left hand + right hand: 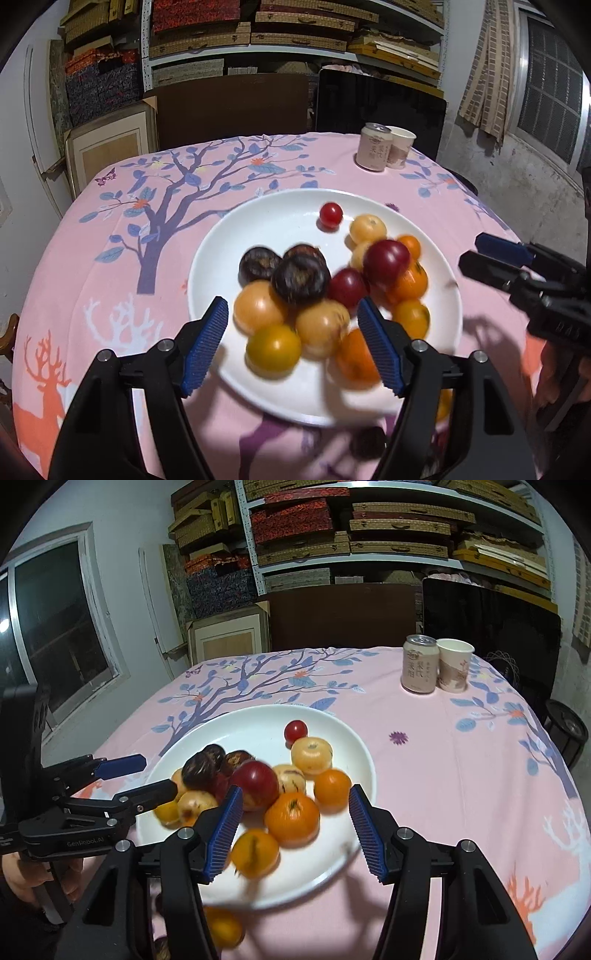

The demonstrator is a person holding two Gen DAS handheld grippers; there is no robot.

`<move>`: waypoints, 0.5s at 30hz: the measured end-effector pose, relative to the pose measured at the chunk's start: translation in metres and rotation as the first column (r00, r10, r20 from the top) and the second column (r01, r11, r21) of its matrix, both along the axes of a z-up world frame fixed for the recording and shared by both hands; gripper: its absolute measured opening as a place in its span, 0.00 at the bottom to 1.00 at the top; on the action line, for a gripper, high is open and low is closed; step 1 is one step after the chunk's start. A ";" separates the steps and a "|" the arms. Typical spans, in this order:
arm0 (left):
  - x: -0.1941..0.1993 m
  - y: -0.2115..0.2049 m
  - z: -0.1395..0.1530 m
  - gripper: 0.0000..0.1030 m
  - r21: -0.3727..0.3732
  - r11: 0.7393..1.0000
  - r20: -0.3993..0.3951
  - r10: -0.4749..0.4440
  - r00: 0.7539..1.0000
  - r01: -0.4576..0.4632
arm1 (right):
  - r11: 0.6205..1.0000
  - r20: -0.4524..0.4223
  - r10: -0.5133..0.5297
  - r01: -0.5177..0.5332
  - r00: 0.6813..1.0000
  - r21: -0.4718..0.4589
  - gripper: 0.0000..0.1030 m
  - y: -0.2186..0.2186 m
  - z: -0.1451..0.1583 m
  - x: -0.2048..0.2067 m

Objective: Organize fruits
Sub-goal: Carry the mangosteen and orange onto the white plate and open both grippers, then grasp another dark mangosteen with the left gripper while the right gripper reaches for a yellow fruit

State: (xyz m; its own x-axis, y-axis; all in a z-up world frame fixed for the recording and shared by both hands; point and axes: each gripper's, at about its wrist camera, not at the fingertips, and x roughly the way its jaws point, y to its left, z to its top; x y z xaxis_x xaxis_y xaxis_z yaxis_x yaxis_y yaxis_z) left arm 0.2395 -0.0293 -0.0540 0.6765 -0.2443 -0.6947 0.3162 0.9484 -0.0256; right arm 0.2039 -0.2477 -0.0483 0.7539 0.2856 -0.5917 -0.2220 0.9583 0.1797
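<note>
1. Your left claw (pixel 293 345) is spread wide and grips nothing. It hovers over the near-left part of the white plate (pixel 258 221), its blue pads framing the pale yellow fruits and one of the dark, nearly black fruits (pixel 300 282).
2. The plate sits toward the near edge of the tabletop (pixel 110 229), on the pink tree-print cloth. It holds most of the fruit in one mixed heap: dark ones at the left, pale yellow ones in front, red plums (pixel 255 784) in the middle, oranges (pixel 291 818) to the right, and a small cherry tomato (pixel 295 730) alone at the far side.
3. A few fruits lie off the plate by the near edge of the tabletop, half hidden under the claws: a yellow-orange fruit (pixel 221 926) and a dark one beside it. Blur makes them hard to name.
4. Your right claw (pixel 295 830) is also fully parted and empty, poised above the oranges at the near-right of the plate.
5. A drinks can (pixel 419 664) and paper cup (pixel 454 664) stand together near the far right corner, well apart from the plate.
6. I judge you are choosing a fruit, nothing yet gripped. Next, lower one claw around a single fruit at the edge of the heap and close gently, so its neighbours do not roll.
</note>
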 end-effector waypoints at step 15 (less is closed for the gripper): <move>-0.112 -0.014 -0.042 0.82 0.096 0.987 -0.046 -0.122 0.991 0.126 | 0.996 0.013 -0.017 0.016 1.000 0.084 0.64 -0.028 -0.039 -0.089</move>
